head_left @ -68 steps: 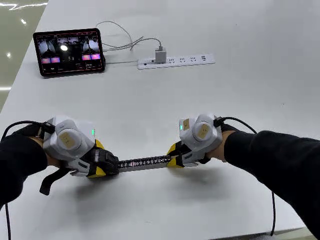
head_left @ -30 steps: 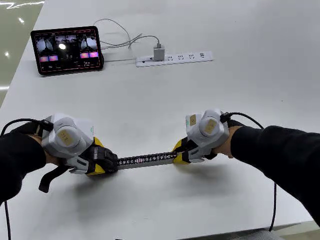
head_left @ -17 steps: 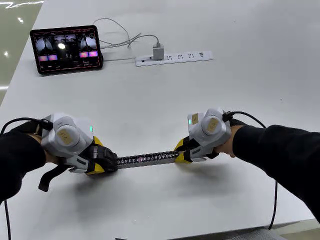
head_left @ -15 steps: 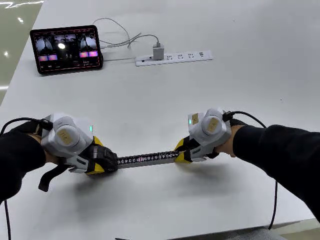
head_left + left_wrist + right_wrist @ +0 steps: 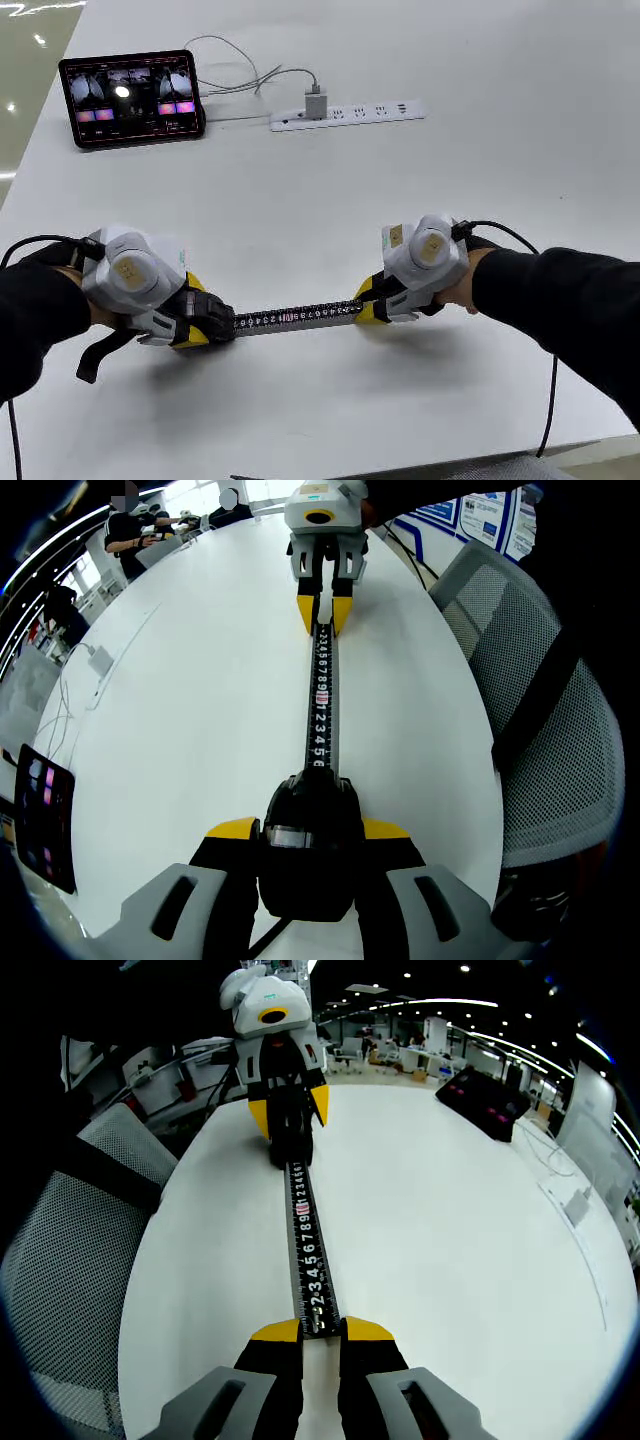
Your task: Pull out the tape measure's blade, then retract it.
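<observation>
The black tape measure case (image 5: 212,320) (image 5: 309,842) lies low over the white table, and my left gripper (image 5: 198,322) (image 5: 309,828) is shut on it. Its dark blade (image 5: 297,318) (image 5: 321,685) (image 5: 304,1245), printed with white numbers, runs out straight to the right. My right gripper (image 5: 369,306) (image 5: 321,1332) is shut on the blade's tip. In the left gripper view the right gripper (image 5: 322,608) faces me at the far end of the blade. In the right gripper view the left gripper (image 5: 287,1110) holds the case (image 5: 291,1143) at the blade's other end.
A tablet (image 5: 132,98) with a lit screen stands at the back left. A white power strip (image 5: 347,115) with a charger and cables lies behind the middle. The table's near edge (image 5: 420,462) is close below. A grey mesh chair (image 5: 560,730) (image 5: 60,1260) stands beside the table.
My right gripper has moved right with the blade's tip, so more blade shows between the grippers. The left gripper and case have stayed put.
</observation>
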Motion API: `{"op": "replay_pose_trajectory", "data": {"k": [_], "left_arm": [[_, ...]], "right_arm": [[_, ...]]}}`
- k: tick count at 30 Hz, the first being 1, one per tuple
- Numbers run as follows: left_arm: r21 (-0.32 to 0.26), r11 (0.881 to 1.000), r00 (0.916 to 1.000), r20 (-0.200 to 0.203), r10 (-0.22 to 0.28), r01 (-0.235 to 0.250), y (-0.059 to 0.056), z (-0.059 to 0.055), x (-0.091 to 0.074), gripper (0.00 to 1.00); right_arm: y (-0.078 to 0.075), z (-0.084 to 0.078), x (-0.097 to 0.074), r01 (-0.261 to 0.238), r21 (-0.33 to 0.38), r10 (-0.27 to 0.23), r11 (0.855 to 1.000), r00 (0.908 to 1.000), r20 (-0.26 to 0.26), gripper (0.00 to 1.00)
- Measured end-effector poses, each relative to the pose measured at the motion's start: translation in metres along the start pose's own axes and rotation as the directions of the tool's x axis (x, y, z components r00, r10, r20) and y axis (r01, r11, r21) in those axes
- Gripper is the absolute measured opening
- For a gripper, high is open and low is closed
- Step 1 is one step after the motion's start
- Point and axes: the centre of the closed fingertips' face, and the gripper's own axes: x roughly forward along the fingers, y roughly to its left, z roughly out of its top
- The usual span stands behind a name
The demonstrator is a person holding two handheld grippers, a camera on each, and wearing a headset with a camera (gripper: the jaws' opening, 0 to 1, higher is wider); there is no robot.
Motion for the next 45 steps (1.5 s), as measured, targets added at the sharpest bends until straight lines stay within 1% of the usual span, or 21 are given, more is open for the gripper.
{"op": "replay_pose_trajectory", "data": {"k": [7, 16, 36, 45], "left_arm": [[0.0, 1.0, 1.0, -0.001, 0.001, -0.001, -0.001, 0.002, -0.001, 0.31], [-0.003, 1.0, 1.0, 0.001, 0.001, -0.001, -0.003, 0.004, -0.001, 0.31], [0.0, 1.0, 0.9999, 0.005, 0.013, -0.013, -0.002, 0.003, -0.001, 0.31], [-0.004, 1.0, 0.9999, 0.006, 0.009, -0.009, -0.001, 0.003, -0.001, 0.31]], "right_arm": [[0.0, -0.004, -0.003, 0.002, -0.008, -0.002, 1.0, 1.0, -0.003, 0.08], [-0.001, -0.01, -0.007, 0.007, 0.0, -0.007, 1.0, 1.0, -0.005, 0.08], [-0.004, -0.025, -0.019, 0.023, 0.021, -0.023, 1.0, 0.9997, -0.006, 0.08], [-0.007, -0.03, -0.024, 0.021, 0.034, -0.021, 0.999, 0.9998, -0.006, 0.08]]}}
